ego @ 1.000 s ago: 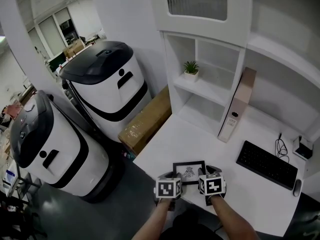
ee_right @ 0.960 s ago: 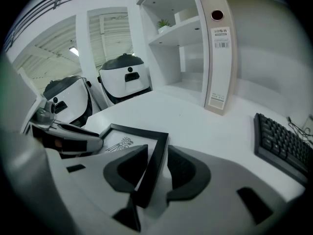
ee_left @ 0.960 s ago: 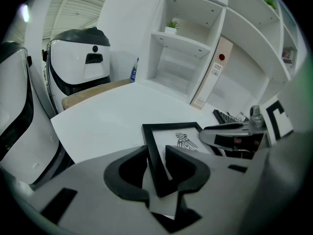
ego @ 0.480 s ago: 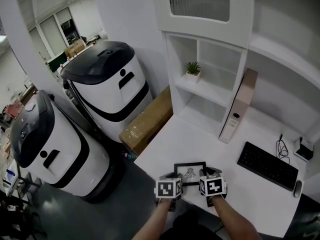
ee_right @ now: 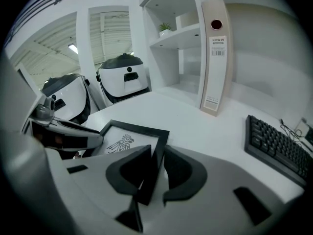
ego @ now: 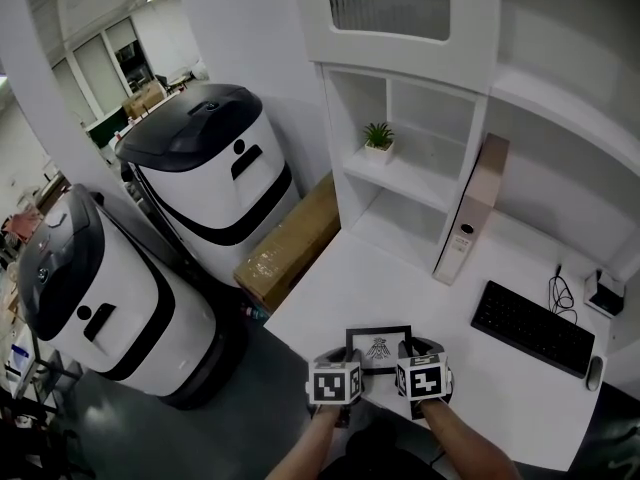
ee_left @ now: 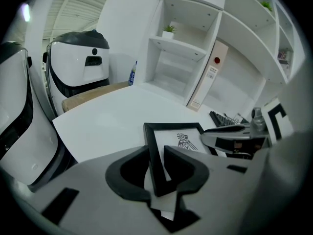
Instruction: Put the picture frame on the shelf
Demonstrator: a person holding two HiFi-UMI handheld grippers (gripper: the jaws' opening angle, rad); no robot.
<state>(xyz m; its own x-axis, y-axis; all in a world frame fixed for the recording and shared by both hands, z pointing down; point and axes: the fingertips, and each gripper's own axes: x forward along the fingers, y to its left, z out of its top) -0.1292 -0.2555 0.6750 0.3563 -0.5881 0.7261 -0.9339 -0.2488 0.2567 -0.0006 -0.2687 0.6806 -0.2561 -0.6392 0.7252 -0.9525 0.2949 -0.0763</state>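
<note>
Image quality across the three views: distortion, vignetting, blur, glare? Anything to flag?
Head view: flat, even light with no hard shadows; the shelf unit uprights bow slightly; the white desk is nearly washed out. Left gripper view: heavy fisheye, black vignette at the corners, picture frame sharp. Right gripper view: same fisheye and vignette; the binder curves; the keyboard is still distinct.
</note>
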